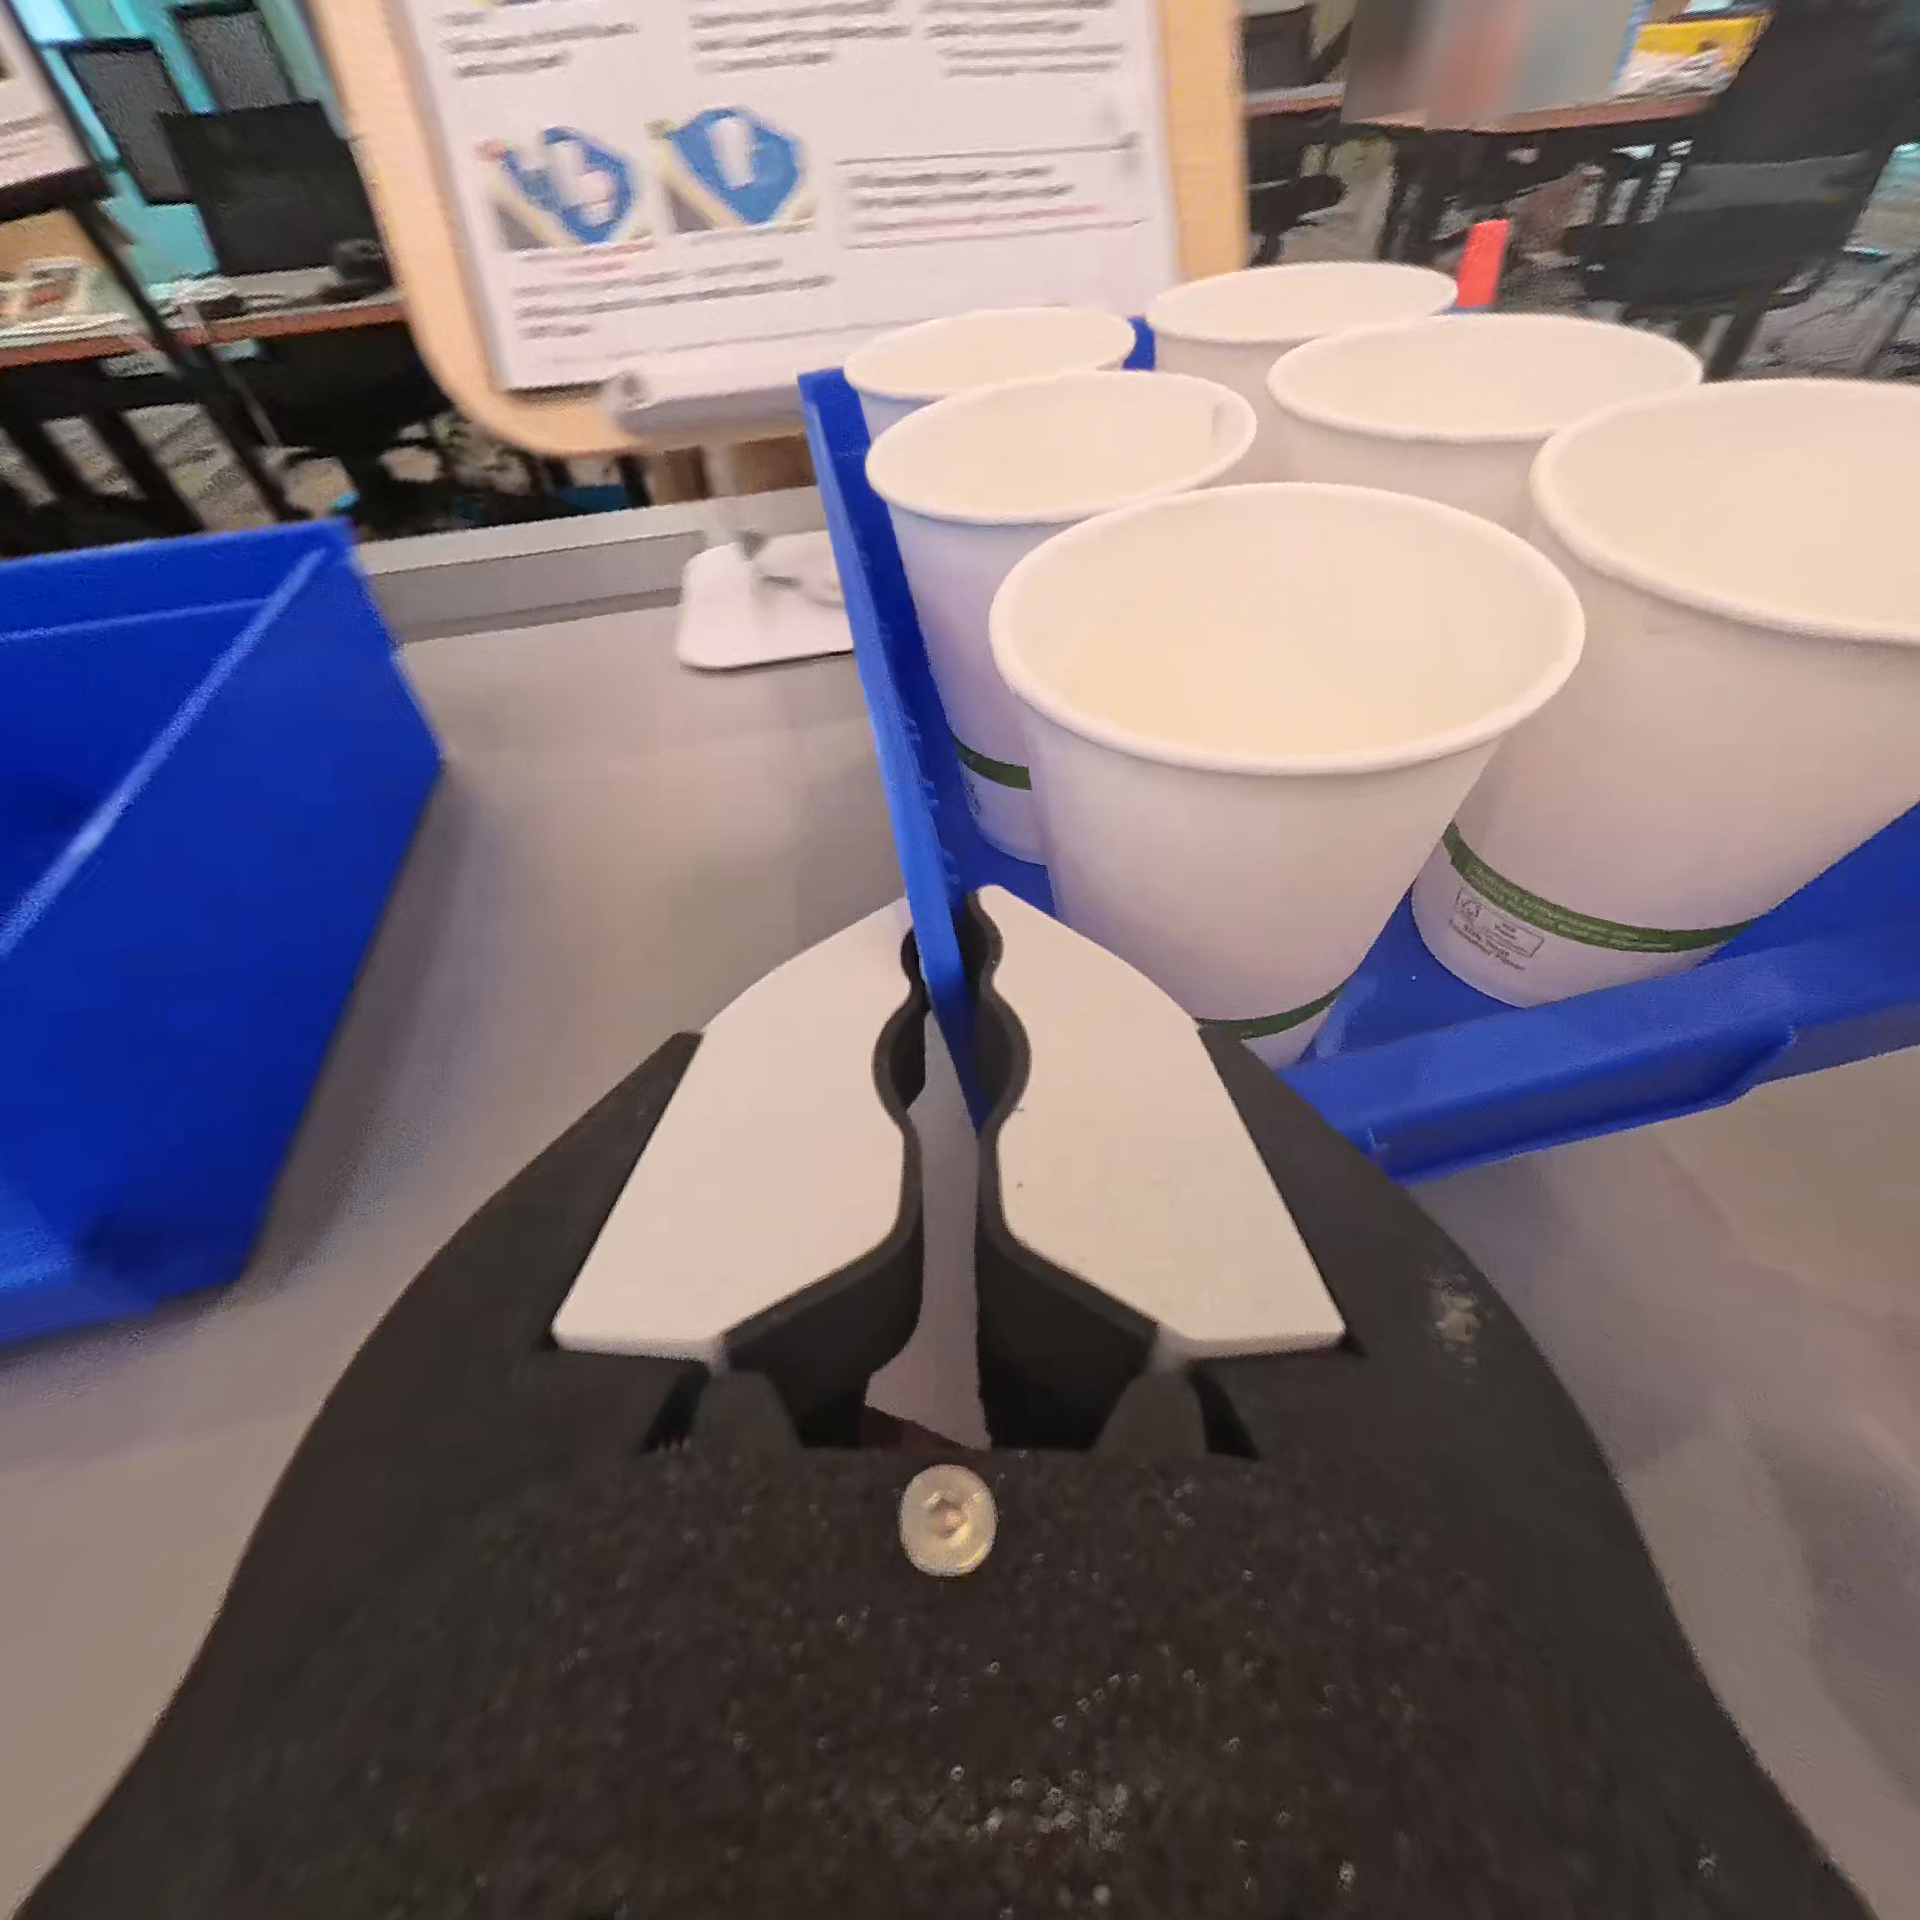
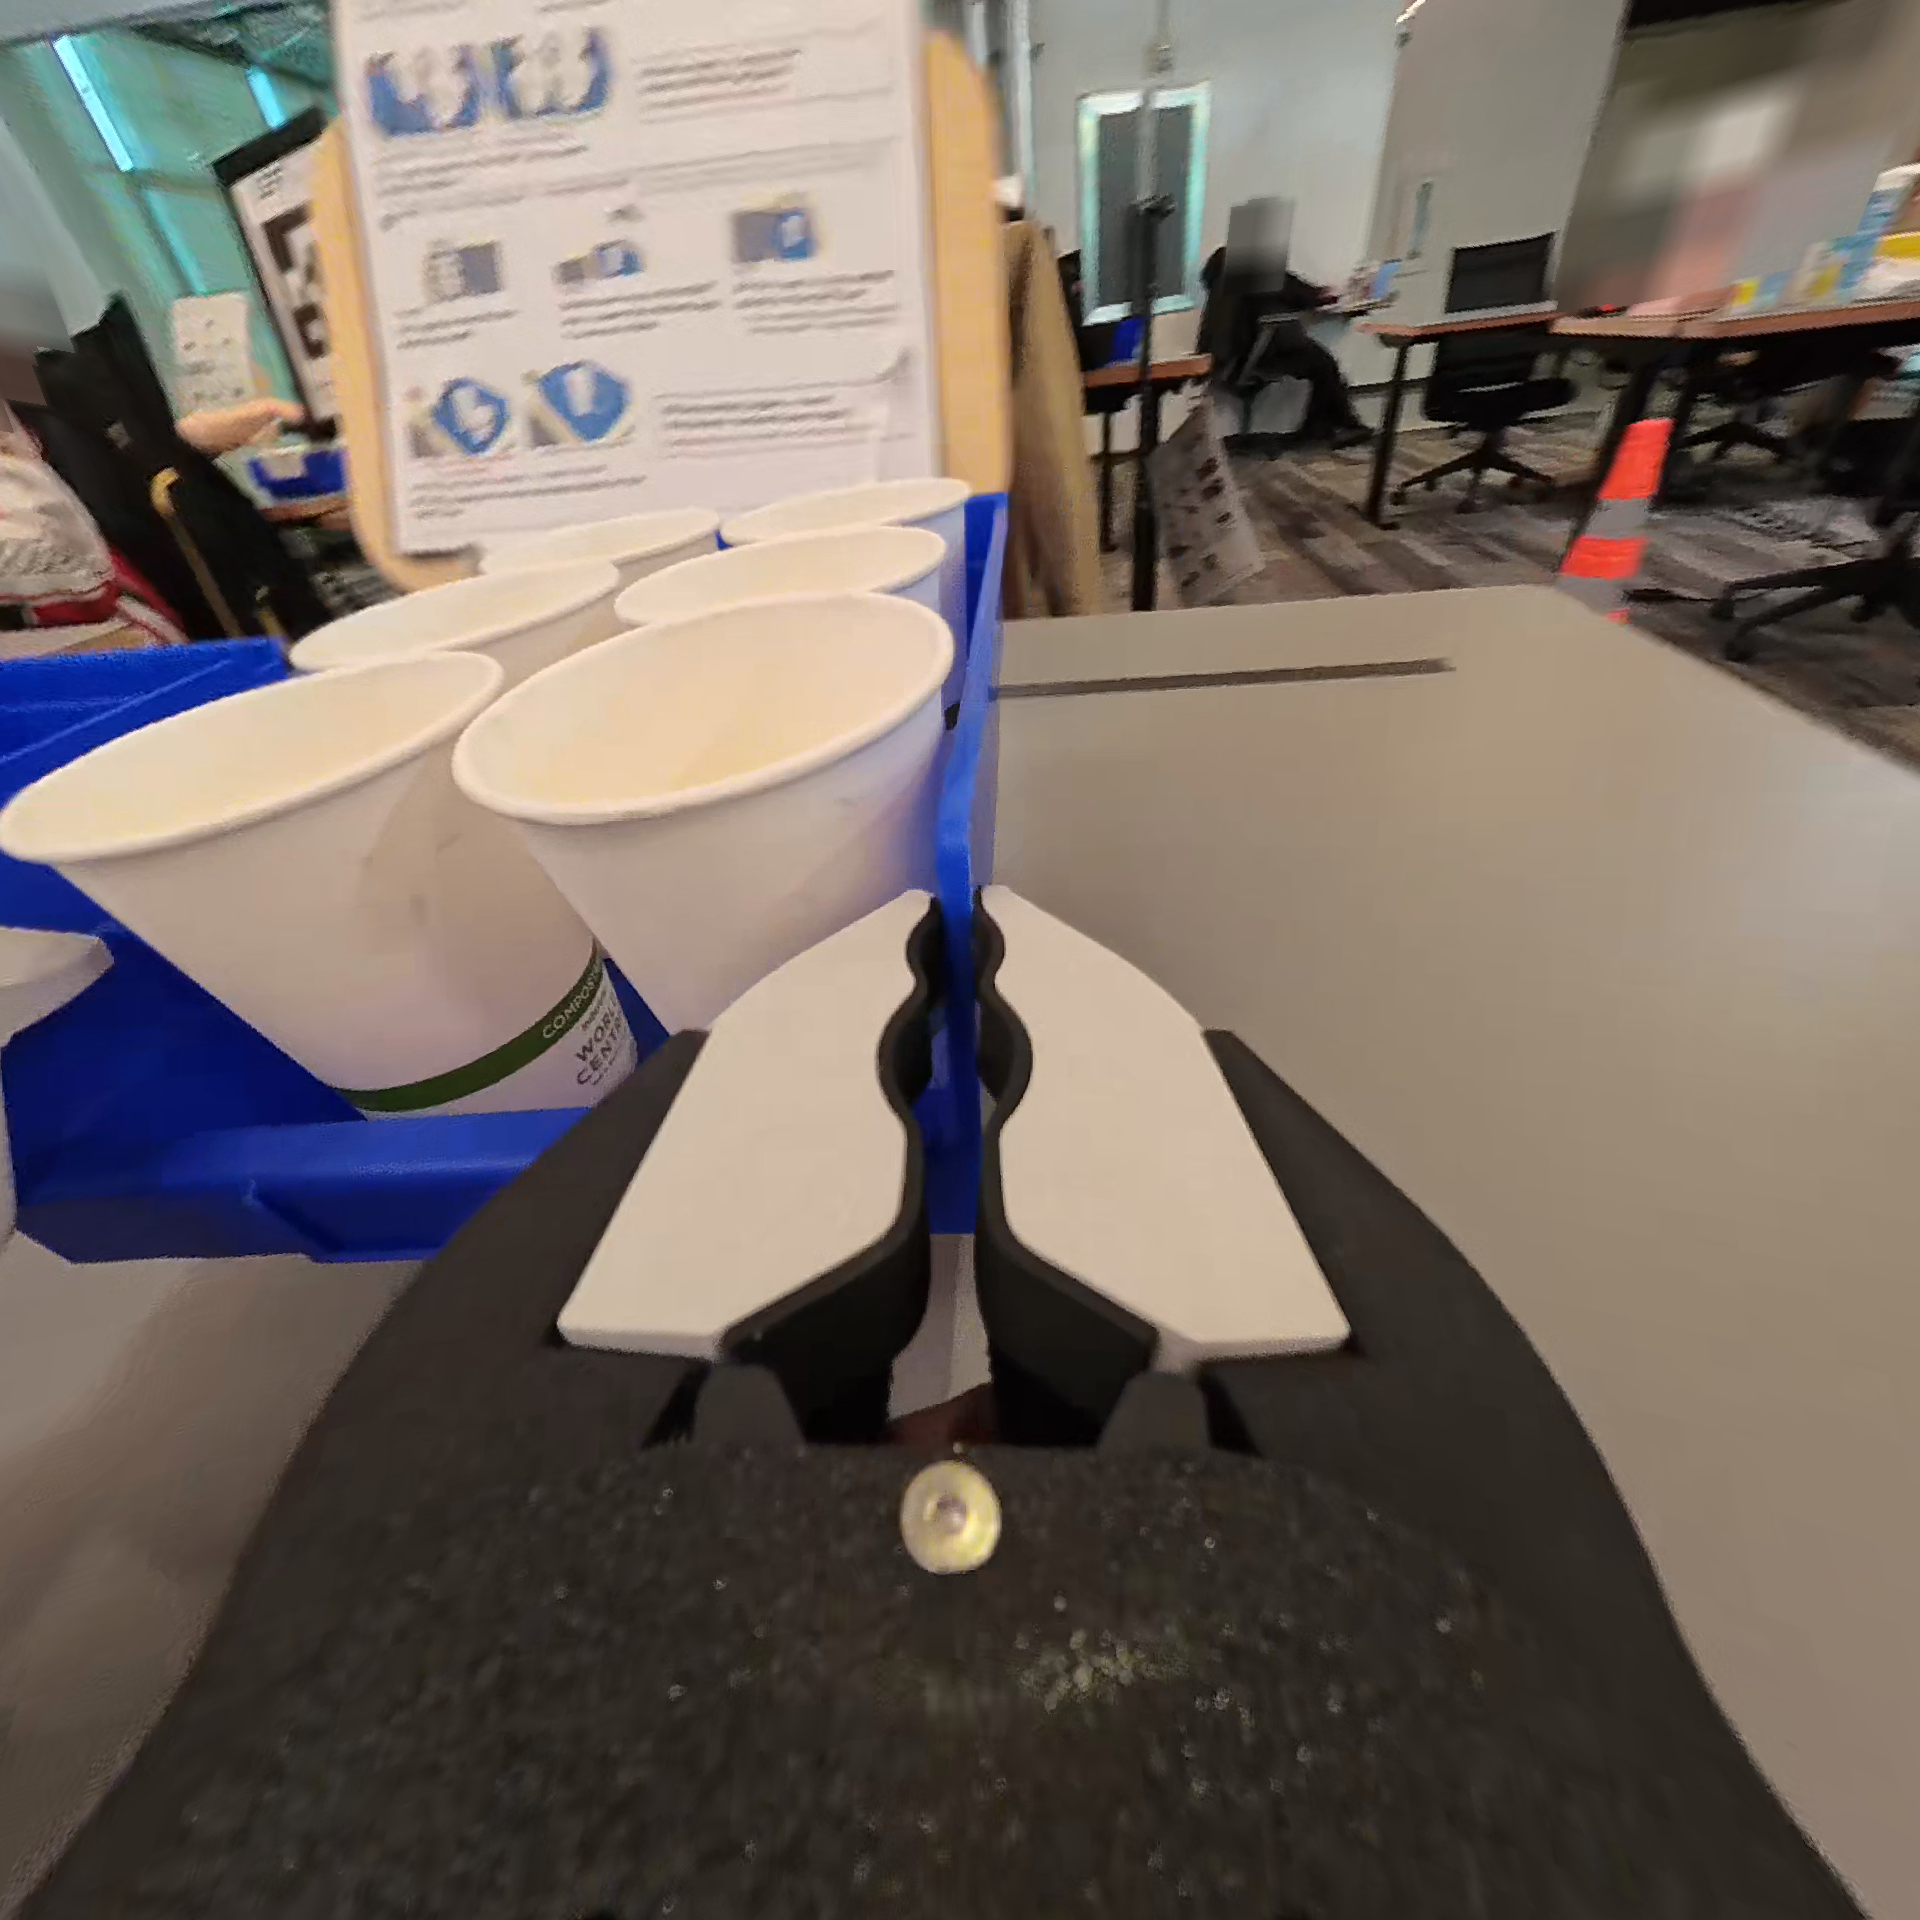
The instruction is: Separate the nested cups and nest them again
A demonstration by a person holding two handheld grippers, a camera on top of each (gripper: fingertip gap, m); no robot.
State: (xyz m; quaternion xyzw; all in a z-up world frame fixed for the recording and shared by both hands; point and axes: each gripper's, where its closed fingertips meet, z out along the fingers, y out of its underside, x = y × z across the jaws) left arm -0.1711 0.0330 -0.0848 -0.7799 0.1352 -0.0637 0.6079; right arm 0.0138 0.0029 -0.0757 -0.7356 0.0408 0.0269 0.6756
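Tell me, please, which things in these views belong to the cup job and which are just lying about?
Belongs to the job:
- white paper cups
- blue bin holding them
- left hand-held gripper and right hand-held gripper, each clamped on a wall of the bin

Just lying about:
- second blue bin
- instruction board
- orange cone

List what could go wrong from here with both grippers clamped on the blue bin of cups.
1. The left gripper and right gripper each pinch only a thin side wall of the blue bin; it could slip out.
2. The bin looks tilted in the left wrist view, and the paper cups stand loose and lean, so they may topple or spill.
3. A second blue bin sits close by on the left; swinging that way could hit it.
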